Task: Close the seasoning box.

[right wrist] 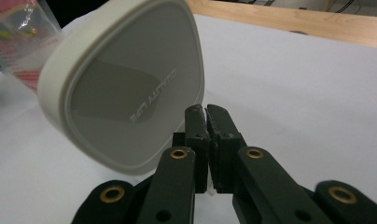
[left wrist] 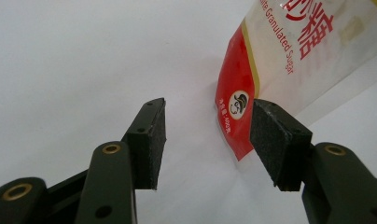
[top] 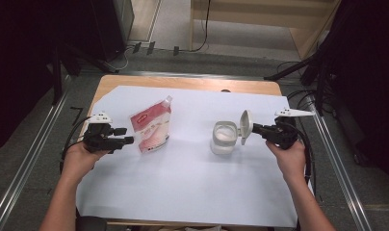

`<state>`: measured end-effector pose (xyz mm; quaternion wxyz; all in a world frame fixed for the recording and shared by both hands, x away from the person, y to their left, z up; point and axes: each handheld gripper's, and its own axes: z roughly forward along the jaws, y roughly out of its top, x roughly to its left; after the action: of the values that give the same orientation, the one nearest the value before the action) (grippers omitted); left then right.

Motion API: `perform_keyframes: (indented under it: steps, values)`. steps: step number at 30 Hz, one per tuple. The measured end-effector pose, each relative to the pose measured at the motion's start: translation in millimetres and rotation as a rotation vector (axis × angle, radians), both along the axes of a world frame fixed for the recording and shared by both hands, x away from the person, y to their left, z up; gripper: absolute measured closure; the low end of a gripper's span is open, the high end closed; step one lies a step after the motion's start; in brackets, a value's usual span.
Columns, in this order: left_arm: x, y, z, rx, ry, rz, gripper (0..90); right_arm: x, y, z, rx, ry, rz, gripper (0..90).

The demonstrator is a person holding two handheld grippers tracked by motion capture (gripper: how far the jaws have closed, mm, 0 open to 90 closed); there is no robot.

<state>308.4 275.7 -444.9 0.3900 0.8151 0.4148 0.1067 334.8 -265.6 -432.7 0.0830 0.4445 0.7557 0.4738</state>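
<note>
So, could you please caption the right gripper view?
Right tongs shut beside the lid, sugar pouch behind.

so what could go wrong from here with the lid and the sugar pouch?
1. The right hand-held gripper pinches the white rounded plastic lid only at its edge, jaws nearly shut; the lid could slip or swing back over the open white plastic container.
2. The left hand-held gripper is open beside the red and white sugar pouch; a grab near its lower corner may tip the pouch.

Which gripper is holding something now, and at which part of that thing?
The right gripper holds the white lid, shut on its edge, beside the open container. The left gripper holds nothing: its jaws stand open at the sugar pouch.
</note>
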Motion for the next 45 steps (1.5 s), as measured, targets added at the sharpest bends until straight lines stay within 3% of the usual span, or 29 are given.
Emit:
perform_keyframes:
  steps: [7, 11, 21, 30, 45]
  values:
    - [-0.3, -0.1, 0.5, -0.003, 0.003, -0.004, 47.6, 6.2, 3.1, 6.8, 0.001, -0.016, -0.007, 87.5]
    - [-0.6, -0.6, 1.6, -0.004, -0.025, -0.001, 47.5, 5.5, 6.6, 6.6, -0.005, -0.016, -0.004, 87.4]
    - [-0.4, -2.4, -0.4, 0.012, -0.013, -0.006, 47.0, 1.0, 17.8, 9.2, -0.017, -0.03, 0.018, 87.0]
    - [-0.7, -2.0, -1.7, 0.018, -0.015, -0.007, 46.6, -2.0, 23.6, 13.6, 0.004, -0.038, 0.039, 86.1]
    - [-1.3, -3.2, -2.8, 0.02, -0.005, -0.021, 46.1, -10.3, 20.1, 15.6, -0.023, -0.065, 0.049, 66.7]
